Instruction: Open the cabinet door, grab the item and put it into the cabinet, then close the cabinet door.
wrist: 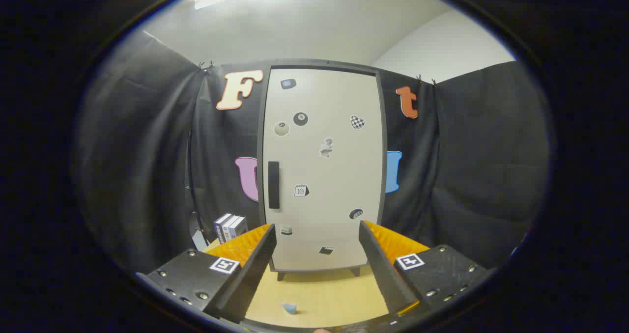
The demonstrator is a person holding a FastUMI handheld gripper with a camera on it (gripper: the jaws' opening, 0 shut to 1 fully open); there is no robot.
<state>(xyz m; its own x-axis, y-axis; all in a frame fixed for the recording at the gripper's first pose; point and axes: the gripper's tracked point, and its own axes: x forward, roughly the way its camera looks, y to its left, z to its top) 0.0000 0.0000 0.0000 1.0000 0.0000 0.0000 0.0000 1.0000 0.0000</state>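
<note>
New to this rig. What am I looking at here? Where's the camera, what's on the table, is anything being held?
There is no robot arm: a person carries a two-finger gripper by hand. The fisheye camera rides on it and looks forward along the two fingers, which show at the bottom.

The fingers are spread open with nothing between them.

Straight ahead, beyond the fingers, a small cabinet stands on a wooden table. Its door is shut, with a dark handle on its left side and several stickers on it.

A small light blue item lies on the table between the fingers, close in. A few boxes stand to the left of the cabinet.

Black cloth forms the booth wall behind.
</note>
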